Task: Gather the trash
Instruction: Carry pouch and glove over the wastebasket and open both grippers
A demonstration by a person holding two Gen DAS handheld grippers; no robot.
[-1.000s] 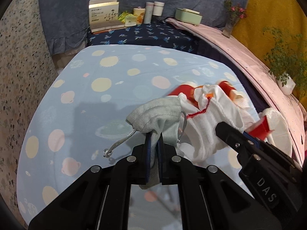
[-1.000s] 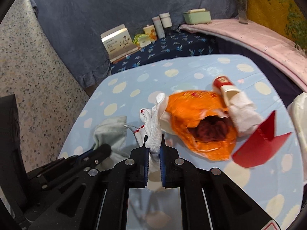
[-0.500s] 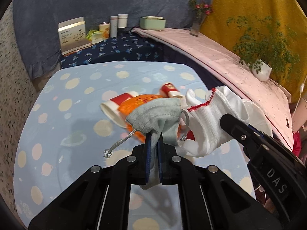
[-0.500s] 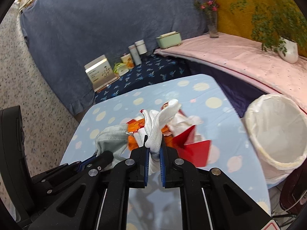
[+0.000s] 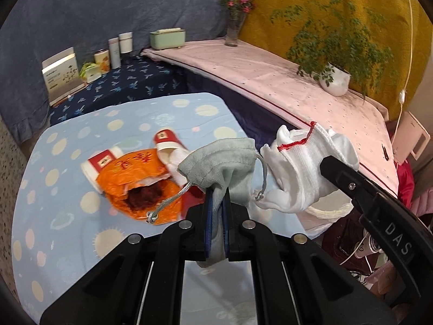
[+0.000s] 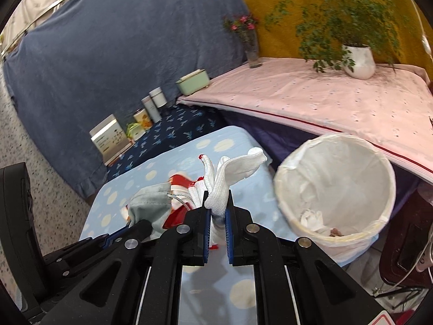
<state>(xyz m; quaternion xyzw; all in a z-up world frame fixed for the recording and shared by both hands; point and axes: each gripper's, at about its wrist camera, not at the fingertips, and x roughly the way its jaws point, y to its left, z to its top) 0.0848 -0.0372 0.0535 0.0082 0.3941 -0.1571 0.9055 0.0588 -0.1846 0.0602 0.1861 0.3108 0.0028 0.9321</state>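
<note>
White bin [image 6: 335, 189] stands open just beside table edge [image 6: 259, 159]

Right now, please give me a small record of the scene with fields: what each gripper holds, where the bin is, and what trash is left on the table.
left gripper: shut on grey drawstring pouch
right gripper: shut on white knit glove
trash bin: white liner, beside the table edge, some crumpled paper inside
left on table: orange foil bag, two red-and-white paper cups
</note>
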